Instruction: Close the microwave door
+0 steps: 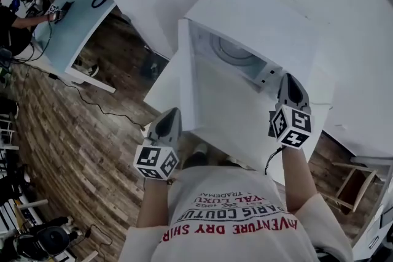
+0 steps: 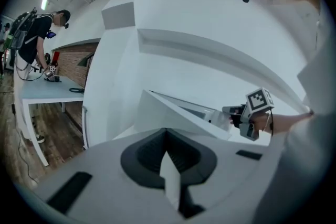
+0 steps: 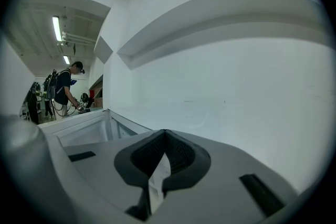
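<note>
Closing has not begun. The left tongs [image 1: 171, 115], closed and empty, sit just beside the free end of the door [image 1: 227, 110], which stands open with its long edge running from the microwave [image 1: 264, 21] toward the person. Next, the door probably needs pushing toward the cavity [image 1: 233, 52]. The right tongs [image 1: 290, 80], closed and empty, hover at the right front corner.
</note>
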`<state>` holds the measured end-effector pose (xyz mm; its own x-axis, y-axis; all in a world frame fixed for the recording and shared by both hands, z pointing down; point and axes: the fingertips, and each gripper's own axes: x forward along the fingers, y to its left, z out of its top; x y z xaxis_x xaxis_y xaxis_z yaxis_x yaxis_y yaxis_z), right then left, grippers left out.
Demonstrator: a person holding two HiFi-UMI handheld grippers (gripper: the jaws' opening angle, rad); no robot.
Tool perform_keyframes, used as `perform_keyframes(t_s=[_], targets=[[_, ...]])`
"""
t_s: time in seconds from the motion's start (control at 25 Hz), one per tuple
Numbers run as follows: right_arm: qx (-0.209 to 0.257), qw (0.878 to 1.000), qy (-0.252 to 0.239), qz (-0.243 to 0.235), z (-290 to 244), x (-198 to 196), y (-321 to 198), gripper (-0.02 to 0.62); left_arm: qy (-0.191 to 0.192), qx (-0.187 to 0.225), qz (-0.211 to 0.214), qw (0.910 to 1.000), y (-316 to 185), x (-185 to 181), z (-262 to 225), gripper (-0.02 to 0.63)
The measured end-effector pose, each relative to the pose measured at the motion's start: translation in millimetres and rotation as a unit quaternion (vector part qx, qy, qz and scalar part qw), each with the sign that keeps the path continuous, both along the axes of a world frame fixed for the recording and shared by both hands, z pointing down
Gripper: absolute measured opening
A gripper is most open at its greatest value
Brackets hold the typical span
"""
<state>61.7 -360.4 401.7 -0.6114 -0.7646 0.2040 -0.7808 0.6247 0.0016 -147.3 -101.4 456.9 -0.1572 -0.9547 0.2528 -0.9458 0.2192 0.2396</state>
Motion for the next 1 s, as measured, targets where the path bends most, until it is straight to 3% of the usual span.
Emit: perform_keyframes(t_s=[0.28, 0.48, 0.64, 1.0], targets=[[0.009, 1.000, 0.009, 0.008, 0.2, 0.3, -0.4, 0.008, -0.002, -0.005, 0.059, 0.9983, -42.0, 22.1, 2.1, -0.003], [-0.010, 1.000, 0.007, 0.007, 0.6, 0.3, -1.5, 0.008, 0.000, -0.002, 0.093, 0.9957, -68.6, 29.6, 0.5, -0.003], [-0.005, 0.999, 0.045, 0.021, 1.2, 2.4, -7.0, 0.008, -0.001, -0.004, 0.118, 0.9930, -89.2, 37.0, 1.8, -0.003], [-0.024, 0.998, 0.032, 0.041, 1.7, 8.8, -13.7, 0.008, -0.027, -0.006, 0.208, 0.9777, -129.6, 74.1, 0.5, -0.003]])
